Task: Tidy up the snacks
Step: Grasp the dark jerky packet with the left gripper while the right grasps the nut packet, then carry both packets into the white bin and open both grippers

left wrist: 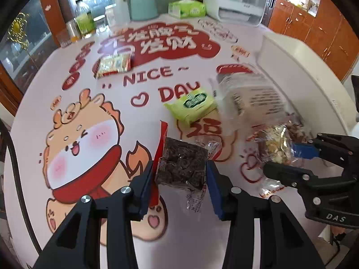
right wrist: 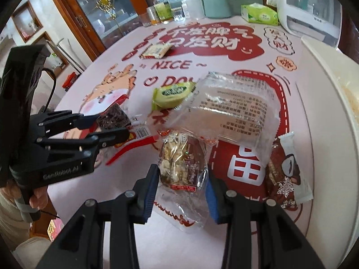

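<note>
On printed tablecloth [left wrist: 202, 235]: left gripper [left wrist: 180, 176] clamping dark seaweed packet [left wrist: 181, 165], right gripper [right wrist: 182, 179] pinching nut bar [right wrist: 181, 161]; probably light, crinkly, slippery; best gripped mid-body

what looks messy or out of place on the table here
Nothing is spilled or torn. The odd part is the heap by the white tray: the large clear plastic bag lies tilted, overlapping the green wrapped snack and the brown snowflake-printed packet. A yellow-and-red packet sits alone, far off.

Black grippers, blue-padded fingers [left wrist: 214, 188], silver screws, cream sleeve [right wrist: 9, 204].
</note>
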`<action>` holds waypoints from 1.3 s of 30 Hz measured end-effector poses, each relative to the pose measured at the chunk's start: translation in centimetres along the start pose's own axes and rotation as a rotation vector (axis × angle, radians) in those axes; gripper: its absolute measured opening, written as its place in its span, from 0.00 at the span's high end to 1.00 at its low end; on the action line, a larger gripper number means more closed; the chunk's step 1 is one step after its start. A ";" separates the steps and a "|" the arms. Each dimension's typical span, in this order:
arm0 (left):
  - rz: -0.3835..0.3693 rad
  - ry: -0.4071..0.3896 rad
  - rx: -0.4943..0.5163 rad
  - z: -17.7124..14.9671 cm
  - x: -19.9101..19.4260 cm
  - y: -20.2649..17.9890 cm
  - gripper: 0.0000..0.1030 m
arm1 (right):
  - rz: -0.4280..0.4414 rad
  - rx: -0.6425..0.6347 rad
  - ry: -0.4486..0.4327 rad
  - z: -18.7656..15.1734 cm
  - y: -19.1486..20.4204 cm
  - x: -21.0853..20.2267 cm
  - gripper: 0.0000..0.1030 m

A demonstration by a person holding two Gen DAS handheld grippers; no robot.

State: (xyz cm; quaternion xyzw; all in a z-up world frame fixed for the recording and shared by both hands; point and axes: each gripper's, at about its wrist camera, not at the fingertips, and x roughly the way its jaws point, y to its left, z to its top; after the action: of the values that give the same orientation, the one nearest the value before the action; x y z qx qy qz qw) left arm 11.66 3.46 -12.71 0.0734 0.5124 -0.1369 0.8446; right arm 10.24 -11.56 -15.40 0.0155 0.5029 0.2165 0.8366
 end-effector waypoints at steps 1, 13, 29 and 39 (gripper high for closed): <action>-0.001 -0.019 -0.002 0.0 -1.0 -0.3 0.59 | 0.002 -0.001 -0.011 0.0 0.1 -0.5 0.62; -0.061 -0.213 0.072 4.8 -8.5 -5.7 0.58 | -0.039 0.054 -0.266 -0.5 -1.4 -10.9 0.62; -0.182 -0.349 0.312 16.9 -10.1 -21.8 0.58 | -0.451 0.332 -0.512 2.2 -13.8 -25.1 0.61; -0.170 -0.238 0.368 18.5 -4.3 -27.1 0.58 | -0.528 0.392 -0.437 2.5 -17.6 -23.9 0.61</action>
State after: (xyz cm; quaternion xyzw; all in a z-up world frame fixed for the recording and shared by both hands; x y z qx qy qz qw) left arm 17.10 -26.53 0.11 0.1659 0.3799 -0.3063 0.8569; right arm 8.91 -36.11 1.54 0.0909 0.3317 -0.1146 0.9320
